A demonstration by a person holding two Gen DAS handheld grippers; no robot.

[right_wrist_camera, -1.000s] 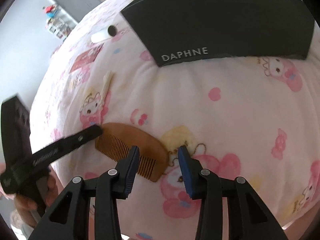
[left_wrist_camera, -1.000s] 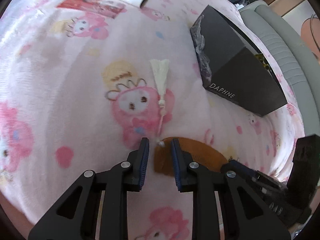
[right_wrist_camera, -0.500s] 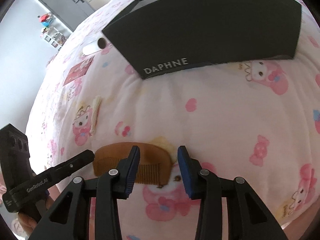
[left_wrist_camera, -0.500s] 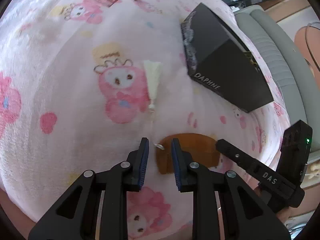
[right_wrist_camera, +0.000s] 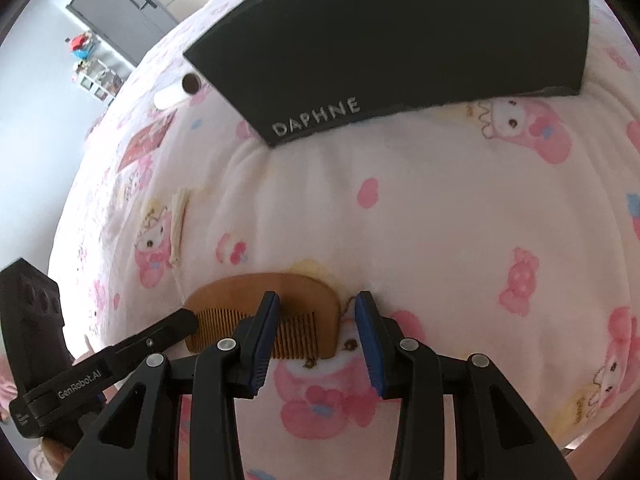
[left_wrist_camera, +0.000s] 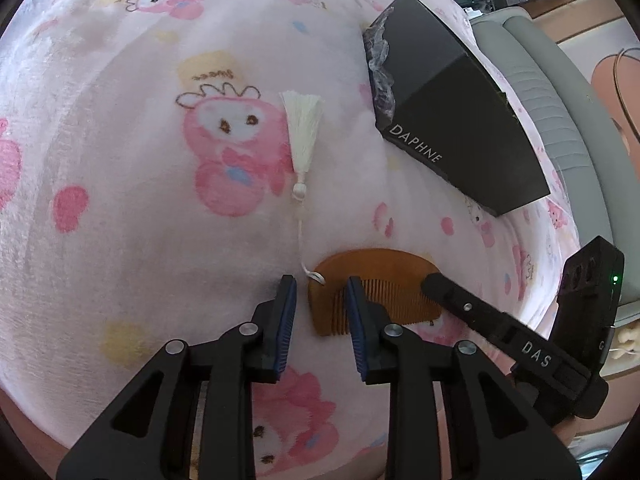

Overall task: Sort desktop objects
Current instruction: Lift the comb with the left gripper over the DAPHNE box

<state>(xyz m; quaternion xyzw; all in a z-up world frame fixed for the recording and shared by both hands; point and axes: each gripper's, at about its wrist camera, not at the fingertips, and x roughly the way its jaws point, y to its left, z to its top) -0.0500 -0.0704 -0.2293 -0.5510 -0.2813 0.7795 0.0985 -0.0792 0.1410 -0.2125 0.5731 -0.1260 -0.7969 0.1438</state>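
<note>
A brown wooden comb (left_wrist_camera: 372, 276) lies flat on the pink cartoon blanket, a white cord tying it to a cream tassel (left_wrist_camera: 302, 132). My left gripper (left_wrist_camera: 320, 300) straddles the comb's left end. Its jaws are opening, with a gap between the left pad and the wood. In the right wrist view the comb (right_wrist_camera: 260, 288) has its right end between the fingers of my right gripper (right_wrist_camera: 316, 312), which is open and clear of the wood on the right. Each gripper shows in the other's view: the right gripper (left_wrist_camera: 480, 320) and the left gripper (right_wrist_camera: 160, 336).
A black box (left_wrist_camera: 452, 120) marked DAPHNE lies beyond the comb, also in the right wrist view (right_wrist_camera: 400, 40). Farther off are a white roll (right_wrist_camera: 176, 92) and a red card (right_wrist_camera: 146, 140). Grey cushions (left_wrist_camera: 540, 100) border the blanket on the right.
The right gripper has shifted over the comb's right end, which now sits between its fingers. The left gripper's jaws have widened a little around the comb's left end. The comb has stayed on the blanket.
</note>
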